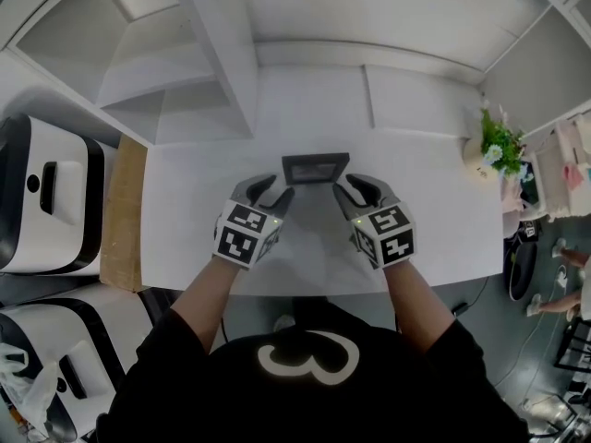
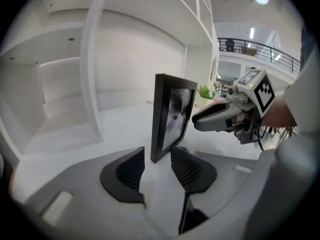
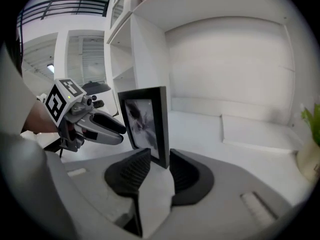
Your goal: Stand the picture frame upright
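A dark picture frame (image 1: 315, 168) stands upright on the white table (image 1: 434, 229), between my two grippers. My left gripper (image 1: 277, 193) is at the frame's left end. In the left gripper view the frame's (image 2: 170, 116) edge sits between the open jaws (image 2: 157, 161), with a gap showing beside the left pad. My right gripper (image 1: 349, 190) is at the right end. In the right gripper view the frame's (image 3: 147, 121) lower corner stands between that gripper's open jaws (image 3: 160, 163), close to both pads. Each gripper view also shows the other gripper beyond the frame.
White shelving (image 1: 185, 63) rises behind the table at the left. A potted plant (image 1: 494, 150) stands at the table's far right corner. White machines (image 1: 46, 192) and a wooden board (image 1: 120, 210) lie left of the table. A person (image 1: 568, 275) is at the right edge.
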Available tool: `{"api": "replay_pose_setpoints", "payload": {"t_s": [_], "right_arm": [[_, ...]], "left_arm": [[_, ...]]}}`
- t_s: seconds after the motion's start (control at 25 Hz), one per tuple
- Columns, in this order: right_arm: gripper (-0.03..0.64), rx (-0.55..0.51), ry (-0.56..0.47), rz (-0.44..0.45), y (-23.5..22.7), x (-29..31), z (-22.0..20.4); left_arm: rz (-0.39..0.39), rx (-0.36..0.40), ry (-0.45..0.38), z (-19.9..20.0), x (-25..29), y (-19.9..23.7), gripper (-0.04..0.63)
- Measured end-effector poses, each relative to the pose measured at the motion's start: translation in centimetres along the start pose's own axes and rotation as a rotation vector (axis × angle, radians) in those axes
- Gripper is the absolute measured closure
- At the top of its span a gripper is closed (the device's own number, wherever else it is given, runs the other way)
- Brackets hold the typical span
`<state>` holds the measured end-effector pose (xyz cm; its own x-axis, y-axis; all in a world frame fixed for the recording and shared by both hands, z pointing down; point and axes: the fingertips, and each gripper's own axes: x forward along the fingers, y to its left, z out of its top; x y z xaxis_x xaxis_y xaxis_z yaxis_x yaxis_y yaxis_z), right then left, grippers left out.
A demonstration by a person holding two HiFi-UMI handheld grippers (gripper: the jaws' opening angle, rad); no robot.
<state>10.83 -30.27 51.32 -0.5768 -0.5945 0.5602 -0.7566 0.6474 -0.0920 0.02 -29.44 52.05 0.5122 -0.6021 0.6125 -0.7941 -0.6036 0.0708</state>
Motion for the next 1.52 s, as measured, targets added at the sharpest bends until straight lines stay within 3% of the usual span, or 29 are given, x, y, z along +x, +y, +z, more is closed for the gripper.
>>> {"api": "replay_pose_setpoints", "payload": {"t_s": [0.2, 0.44, 0.68, 0.84, 1.04, 1.28, 1.52], "right_arm": [[0.492, 0.049, -0.053, -0.019, 1.3, -4.2, 1.1], [0.539, 0.119, -0.165, 0.035, 6.0, -10.2, 3.2], [0.607, 0.104, -0.267, 0.093, 12.0, -15.3, 5.1], [0.614, 0.096, -0.324, 0.15, 16.3, -18.0, 5.8], [0.614, 0.106, -0.39, 0.17, 20.0, -20.8, 6.7], [0.614, 0.085, -0.426, 0.167, 22.1, -22.4, 7.0], [0.615, 0.11, -0.415, 0.143, 22.2, -22.9, 6.5]], "left_arm": [[-0.017, -0.162, -0.023, -0.5, -4.0, -0.3, 0.446], [-0.12, -0.24, -0.135, 1.2, -9.8, -4.1, 0.489], [-0.228, -0.203, -0.26, 3.8, -16.6, -8.5, 0.543], [-0.285, -0.192, -0.34, 4.7, -20.9, -11.0, 0.572], [-0.373, -0.227, -0.38, 4.7, -24.9, -13.5, 0.585], [-0.34, -0.148, -0.411, 4.4, -27.6, -14.3, 0.586], [-0.32, -0.123, -0.413, 4.0, -28.6, -14.4, 0.586]]}}
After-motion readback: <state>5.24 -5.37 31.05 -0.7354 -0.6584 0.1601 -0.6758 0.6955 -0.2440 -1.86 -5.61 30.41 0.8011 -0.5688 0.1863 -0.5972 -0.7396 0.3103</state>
